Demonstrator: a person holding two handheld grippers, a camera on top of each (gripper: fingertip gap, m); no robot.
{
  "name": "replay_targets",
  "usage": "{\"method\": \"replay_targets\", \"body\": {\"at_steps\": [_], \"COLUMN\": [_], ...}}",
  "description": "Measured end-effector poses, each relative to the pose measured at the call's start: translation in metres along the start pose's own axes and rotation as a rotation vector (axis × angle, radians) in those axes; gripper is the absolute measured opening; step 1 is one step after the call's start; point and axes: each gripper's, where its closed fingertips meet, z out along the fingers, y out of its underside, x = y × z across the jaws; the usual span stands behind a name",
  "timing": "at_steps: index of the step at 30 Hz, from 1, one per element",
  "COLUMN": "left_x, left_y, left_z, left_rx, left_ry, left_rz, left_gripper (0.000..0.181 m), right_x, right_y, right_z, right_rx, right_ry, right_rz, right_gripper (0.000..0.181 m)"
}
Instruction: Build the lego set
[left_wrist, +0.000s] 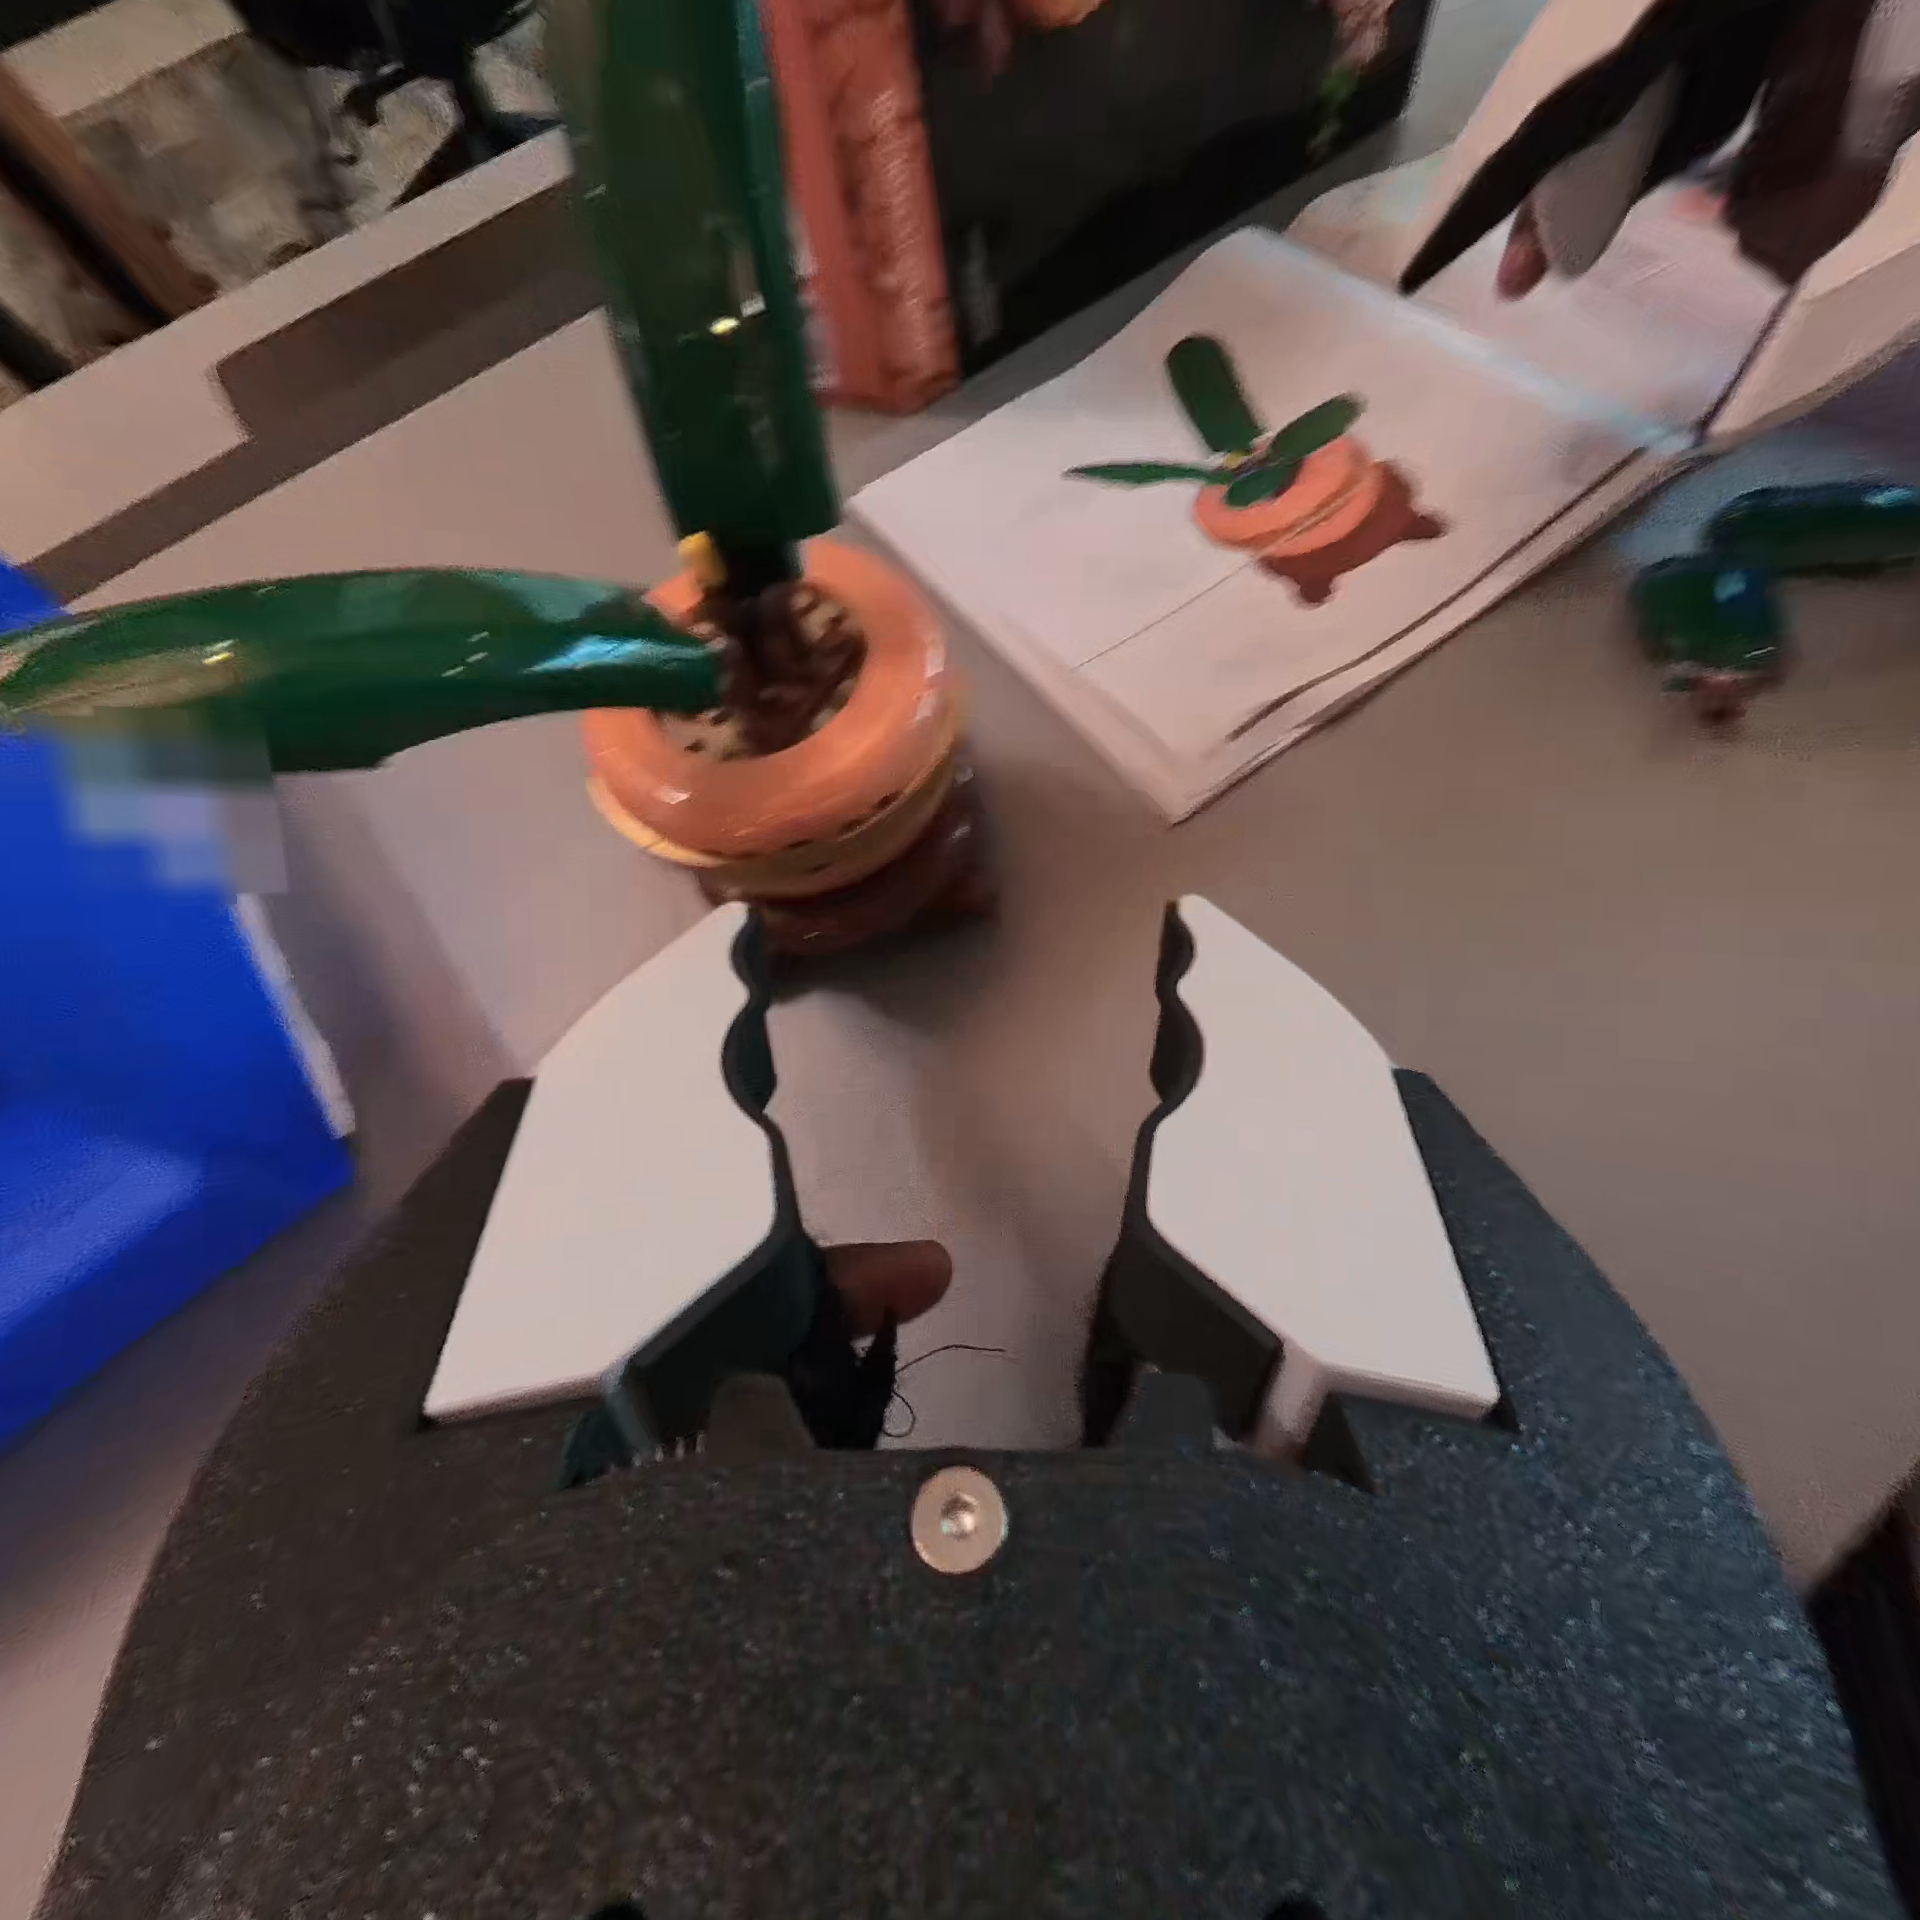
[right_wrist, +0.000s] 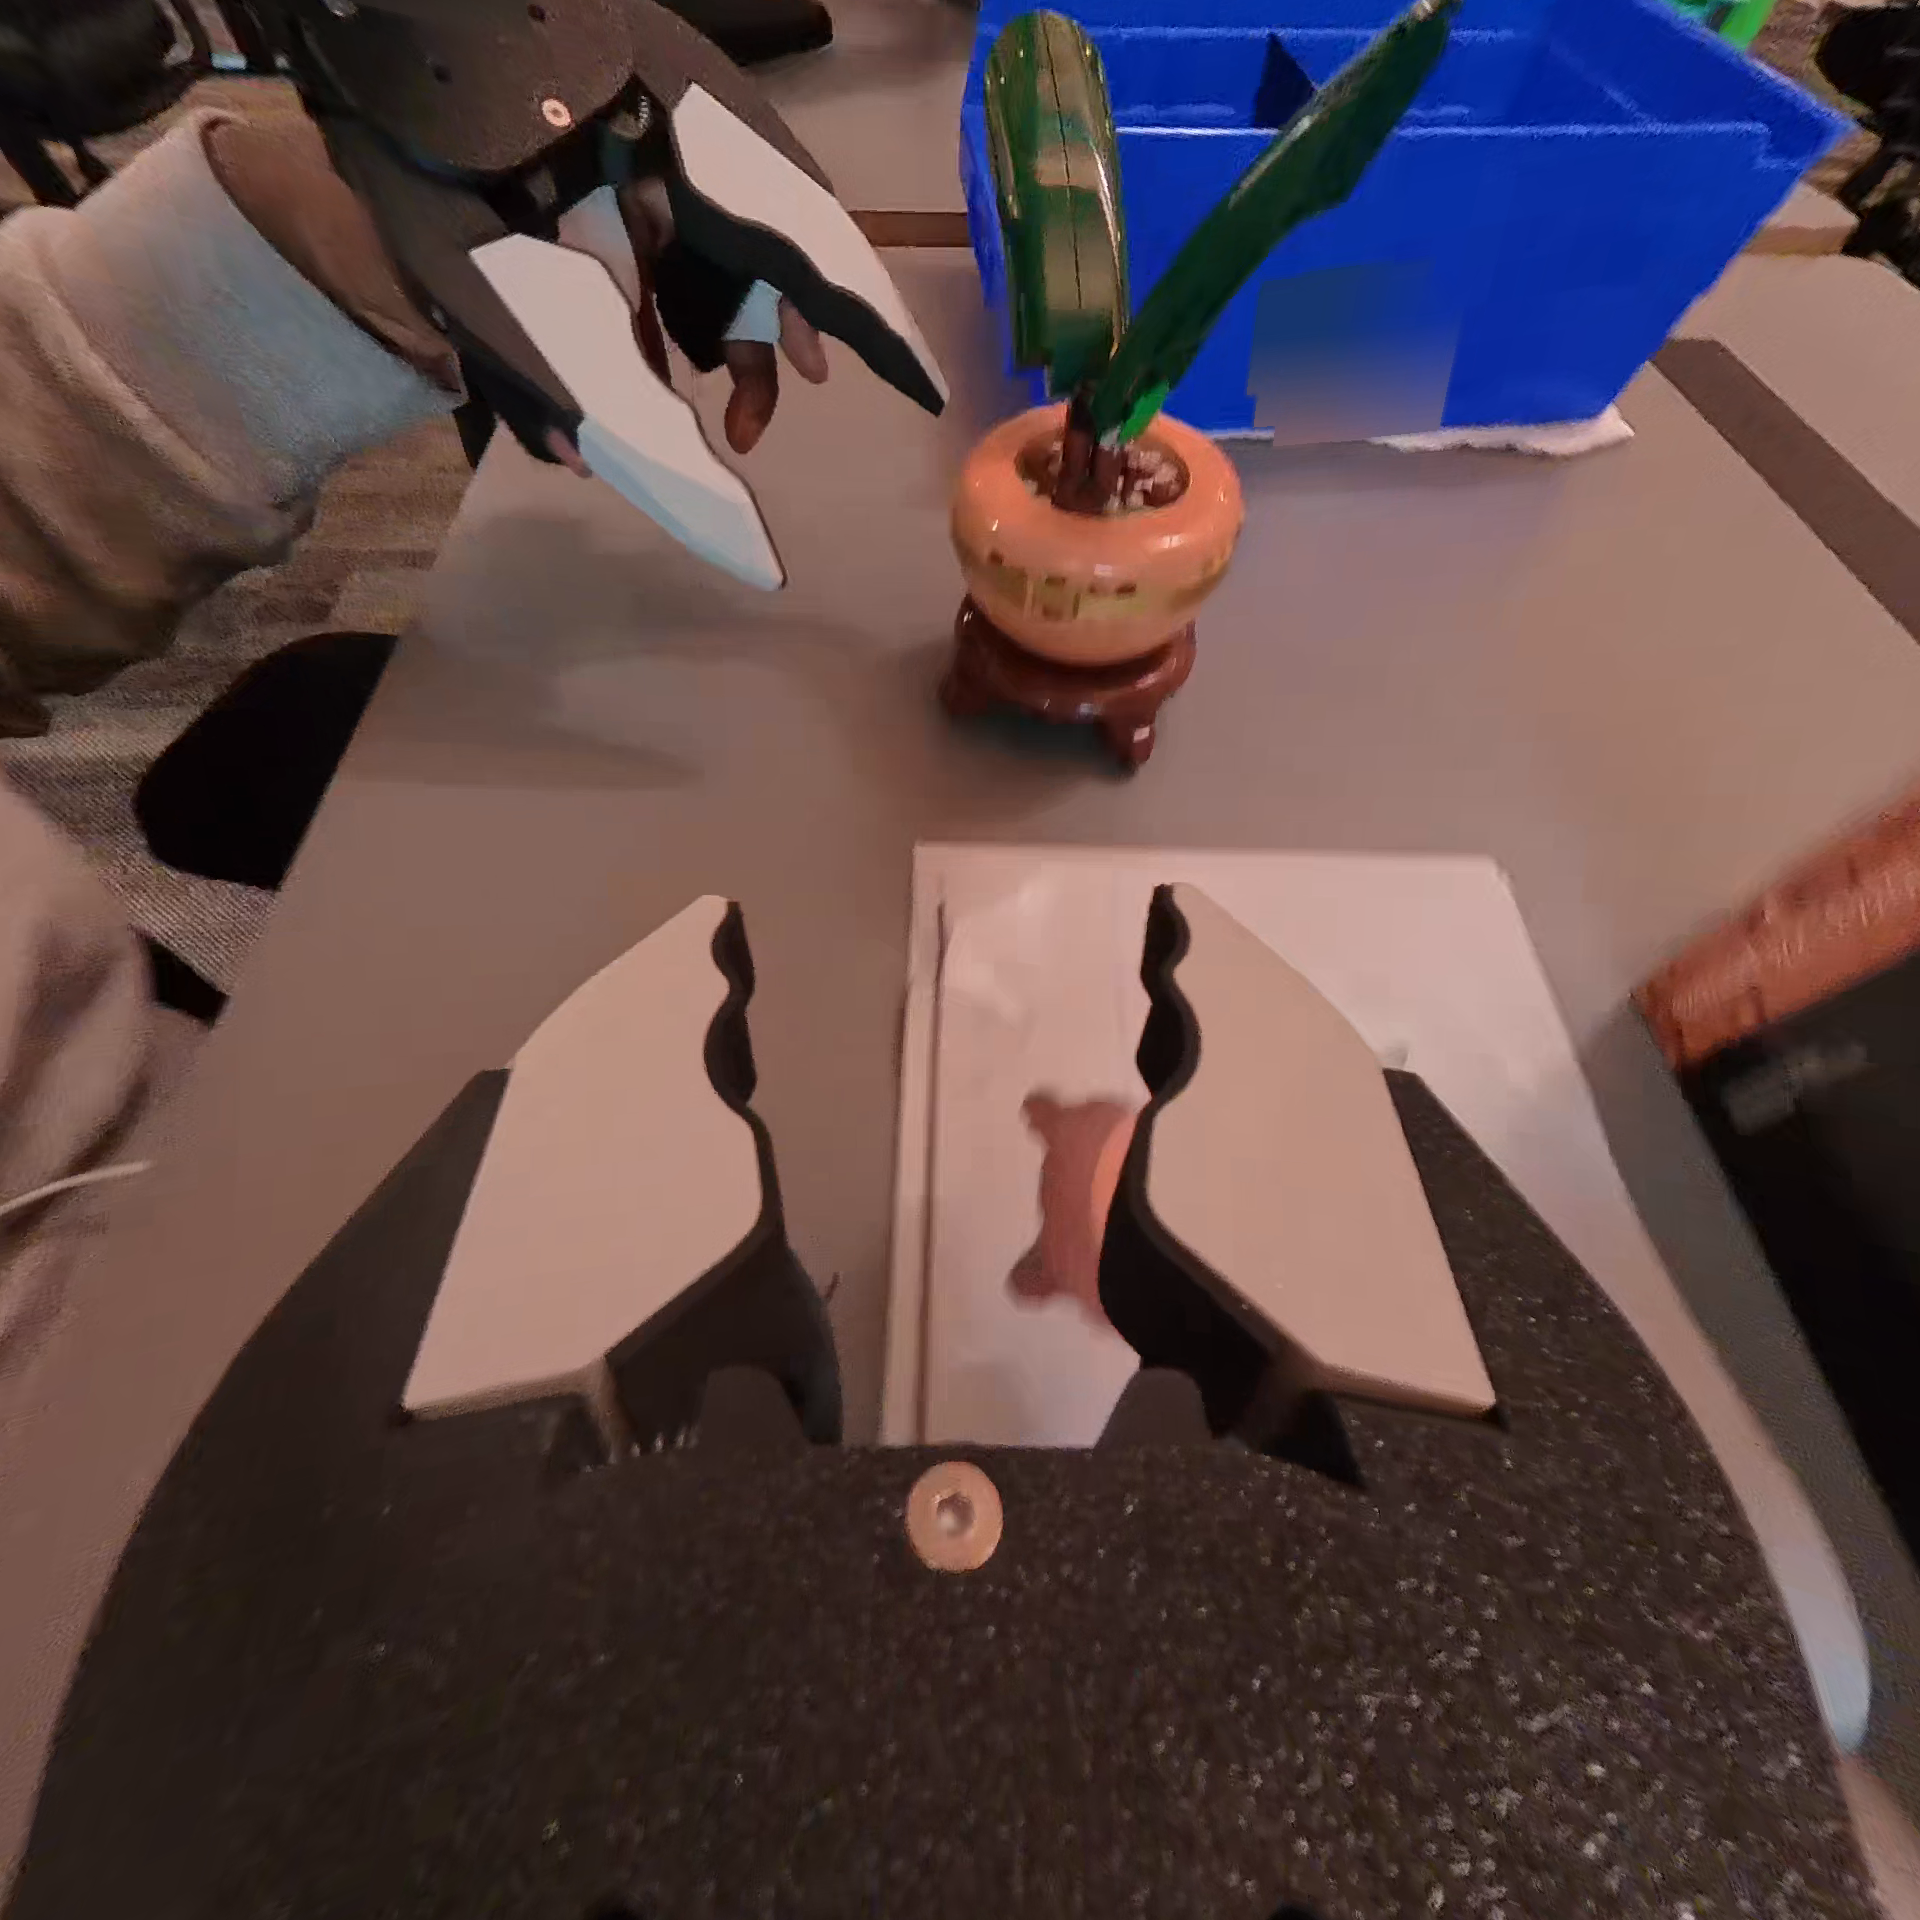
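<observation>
The lego plant pot (right_wrist: 1096, 540) stands upright on the grey table (right_wrist: 623, 727), an orange bowl on a dark brown stand, with two green leaves (right_wrist: 1055, 197) already planted in its soil. Both grippers are empty. The left gripper (left_wrist: 961, 925) hovers just short of the pot's stand with its fingers spread wide, and the right gripper (right_wrist: 940, 904) hangs over the instruction booklet (right_wrist: 1299, 914), on the near side of the pot, its fingers equally wide.

The step in hand is probably fetching the next leaf. A loose green leaf assembly (left_wrist: 1766, 582) lies on the table beyond the booklet from the pot. It would be best gripped near its stem end so the connector stays free, while the other gripper steadies the pot by the brown stand, not the bowl.

The long leaf (left_wrist: 343, 665) curving sideways from the pot could be knocked by an approaching finger. A blue bin (right_wrist: 1507, 208) sits close behind the pot, limiting approach from that side, and the set's box (left_wrist: 1091, 156) stands behind the booklet.
</observation>
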Motion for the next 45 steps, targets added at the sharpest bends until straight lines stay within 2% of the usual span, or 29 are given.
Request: {"method": "replay_targets", "body": {"at_steps": [3,7,10,12,13,18,23,29,36,45], "left_x": [-0.024,-0.030,-0.032,-0.033,-0.033,-0.016,0.012,0.064,0.106,0.127], "left_y": [0.005,0.004,0.002,-0.001,-0.001,0.003,0.013,0.013,0.000,-0.009], "left_z": [0.009,0.032,0.044,0.047,0.047,0.035,0.012,-0.004,0.004,0.012], "left_rx": [0.004,0.041,0.075,0.098,0.102,0.104,0.094,0.096,0.108,0.145], "left_ry": [-0.026,0.107,0.154,0.163,0.166,0.187,0.219,0.255,0.237,0.261], "left_rz": [0.013,0.026,0.074,0.075,0.076,0.103,0.123,0.153,0.168,0.211], "left_gripper": [0.087,0.089,0.083,0.073,0.069,0.066,0.066,0.066,0.064,0.060], "right_x": [0.020,0.047,0.051,0.043,0.042,0.022,-0.017,-0.054,-0.065,-0.066], "right_y": [-0.015,-0.015,-0.023,-0.030,-0.029,-0.024,-0.019,-0.002,0.017,0.027], "right_z": [0.047,0.100,0.118,0.119,0.119,0.109,0.098,0.061,0.022,0.001], "right_rx": [-0.014,-0.057,-0.006,0.026,0.011,-0.056,-0.108,-0.126,-0.102,-0.090], "right_ry": [-0.043,-0.081,-0.106,-0.146,-0.138,-0.159,-0.129,-0.155,-0.183,-0.185], "right_rz": [-0.050,-0.034,-0.032,-0.067,-0.093,-0.145,-0.142,-0.162,-0.177,-0.190], "right_gripper": [0.079,0.084,0.082,0.067,0.067,0.065,0.064,0.060,0.060,0.059]}}
